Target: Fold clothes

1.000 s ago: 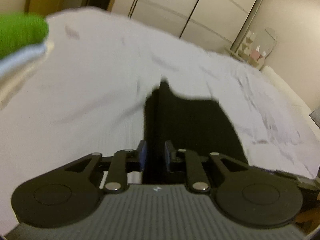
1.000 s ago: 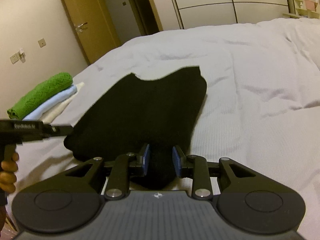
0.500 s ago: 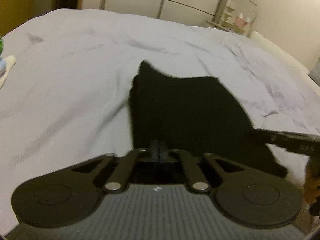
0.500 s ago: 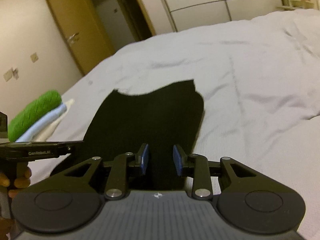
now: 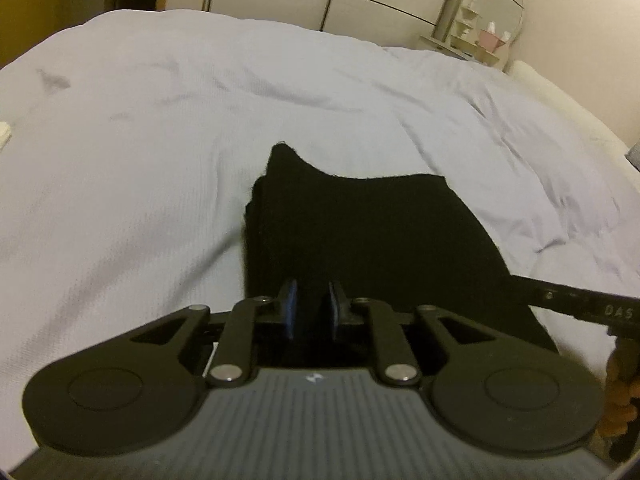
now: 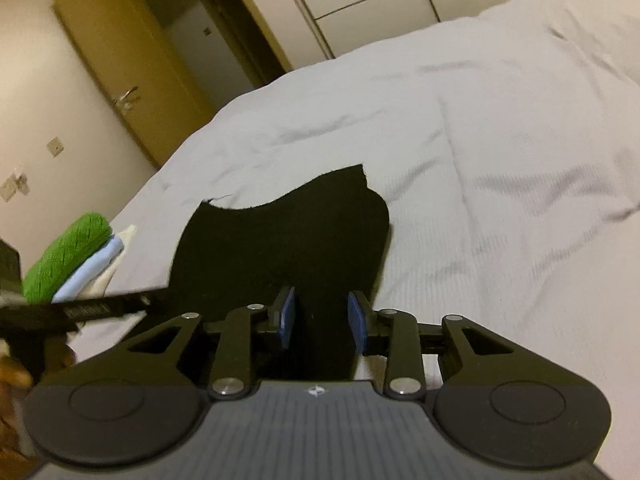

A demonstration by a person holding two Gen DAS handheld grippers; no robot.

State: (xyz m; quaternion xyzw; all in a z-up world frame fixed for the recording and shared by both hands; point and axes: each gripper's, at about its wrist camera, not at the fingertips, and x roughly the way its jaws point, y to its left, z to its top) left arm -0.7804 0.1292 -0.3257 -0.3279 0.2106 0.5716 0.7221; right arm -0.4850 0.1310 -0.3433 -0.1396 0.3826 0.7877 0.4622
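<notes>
While both views show the black garment (image 5: 360, 240), only the right shows folded towels (image 6: 76, 256)

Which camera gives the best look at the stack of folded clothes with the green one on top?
The right wrist view. There the stack of folded clothes sits at the left on the bed, green on top, then light blue and white layers. The left wrist view catches only a white sliver at its left edge.
</notes>
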